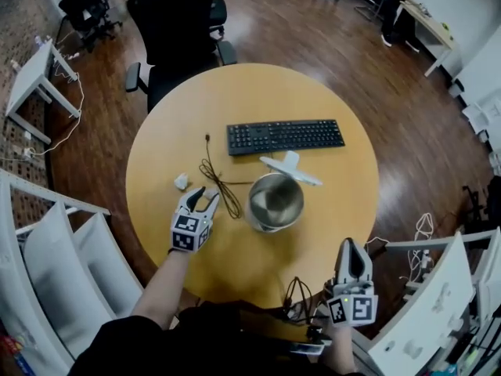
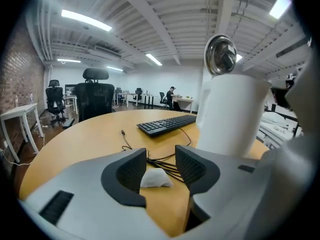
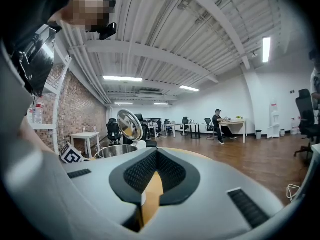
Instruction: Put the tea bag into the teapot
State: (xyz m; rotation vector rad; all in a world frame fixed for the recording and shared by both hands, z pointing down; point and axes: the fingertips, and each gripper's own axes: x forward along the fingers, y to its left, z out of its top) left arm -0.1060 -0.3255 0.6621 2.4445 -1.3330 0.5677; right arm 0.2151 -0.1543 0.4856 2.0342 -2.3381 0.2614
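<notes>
Tea bag (image 2: 155,178) pickup, left of teapot (image 1: 275,200).
Left gripper (image 2: 161,156) open, jaws either side of it, unpinched; right gripper (image 3: 156,153) closed, empty. Next: pinch, lift.

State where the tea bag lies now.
In the head view, the tea bag lies on the table, left of the teapot, beside the left gripper.

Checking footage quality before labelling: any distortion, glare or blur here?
Head view: fisheye curves everything round the table. Left gripper view: heavy fisheye, teapot looms large, tea bag sharp. Right gripper view: ceiling light glares, dark vignette round the rim.
</notes>
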